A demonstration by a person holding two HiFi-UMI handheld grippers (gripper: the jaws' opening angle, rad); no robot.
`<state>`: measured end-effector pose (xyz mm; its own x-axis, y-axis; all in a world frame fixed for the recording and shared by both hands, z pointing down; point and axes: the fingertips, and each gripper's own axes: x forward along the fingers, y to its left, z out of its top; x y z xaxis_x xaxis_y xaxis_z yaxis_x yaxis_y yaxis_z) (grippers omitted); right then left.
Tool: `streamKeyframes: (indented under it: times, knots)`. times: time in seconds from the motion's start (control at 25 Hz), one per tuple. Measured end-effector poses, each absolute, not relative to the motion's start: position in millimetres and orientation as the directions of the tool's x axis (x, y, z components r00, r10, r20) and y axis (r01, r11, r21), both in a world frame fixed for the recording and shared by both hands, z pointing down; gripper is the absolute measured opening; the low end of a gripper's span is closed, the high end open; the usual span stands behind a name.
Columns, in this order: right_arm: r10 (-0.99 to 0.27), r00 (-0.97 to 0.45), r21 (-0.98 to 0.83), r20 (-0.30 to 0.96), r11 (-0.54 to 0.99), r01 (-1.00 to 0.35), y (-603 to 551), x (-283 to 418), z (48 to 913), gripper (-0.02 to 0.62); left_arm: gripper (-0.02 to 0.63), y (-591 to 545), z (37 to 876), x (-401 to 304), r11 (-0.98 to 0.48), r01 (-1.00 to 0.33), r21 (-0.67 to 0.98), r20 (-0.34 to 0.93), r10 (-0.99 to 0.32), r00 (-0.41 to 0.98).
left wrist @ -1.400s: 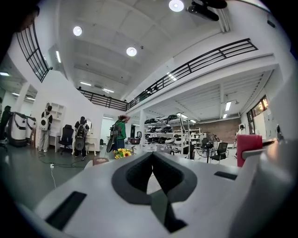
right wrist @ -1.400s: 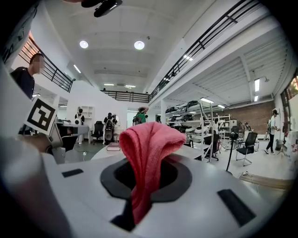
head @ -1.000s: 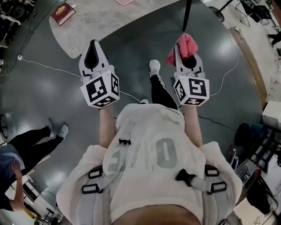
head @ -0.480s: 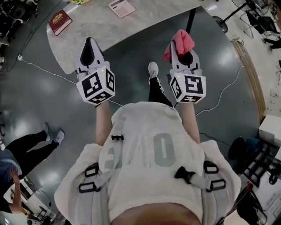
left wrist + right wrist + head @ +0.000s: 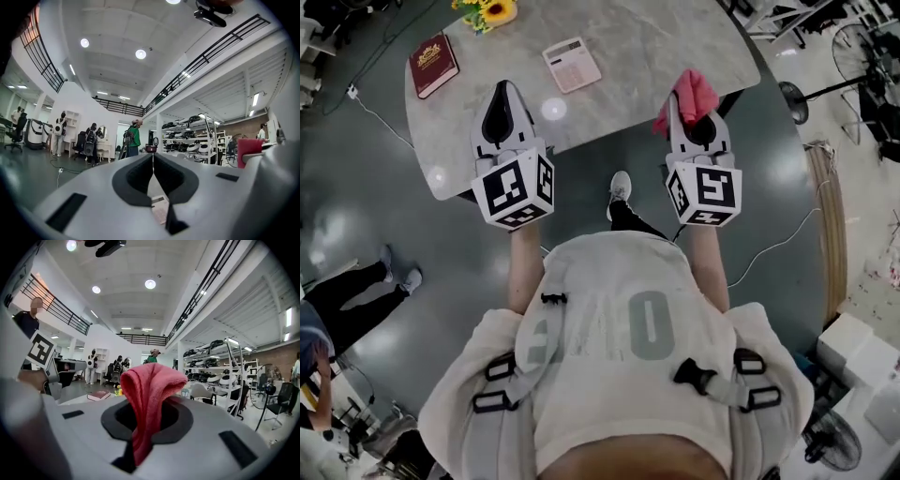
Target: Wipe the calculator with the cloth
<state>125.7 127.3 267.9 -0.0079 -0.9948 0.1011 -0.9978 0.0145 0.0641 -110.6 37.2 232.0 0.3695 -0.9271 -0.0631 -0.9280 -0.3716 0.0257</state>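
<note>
**Two grippers, one calculator lying between their lines**

Both grippers are held out level over the near edge of the tabletop (image 5: 675, 37). The calculator (image 5: 572, 64) lies flat on it, ahead of both sets of jaws and between them. It is ahead and to the right of the left gripper (image 5: 502, 89), and ahead and to the left of the right gripper (image 5: 680, 112). Its long axis runs roughly along the way the jaws point, with the far end leaning a little left. The left jaws are judged the nearer — yet they are pressed together with nothing in them. The right jaws are clamped on the pink cloth (image 5: 696, 92), which bunches up past their tips. The coming move probably takes the cloth forward, leftward and down.

The head view alone gives this layout. In the left gripper view, only a pale keyed sliver shows through the gap under the closed jaws, likely the calculator. In the right gripper view, the cloth (image 5: 149, 394) blocks the centre — a red book (image 5: 98, 395) on the tabletop shows to the left of the jaws, but no calculator.
</note>
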Motion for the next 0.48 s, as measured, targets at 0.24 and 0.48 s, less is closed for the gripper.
streamKeyframes:
  times: [0.24,0.48]
  knots:
    - [-0.984,-0.147,0.063,0.104,0.154,-0.986,33.0,156.9,263.5,0.055,0.021,-27.0,225.9,-82.3,-0.264,-0.963,0.045,-0.039,-0.964,0.263]
    - [-0.968,-0.233,0.037,0.094,0.238,-0.971,0.3,162.9,268.0,0.055,0.021,-38.4,225.9,-72.4,-0.206,-0.978,0.022,-0.02,-0.978,0.206]
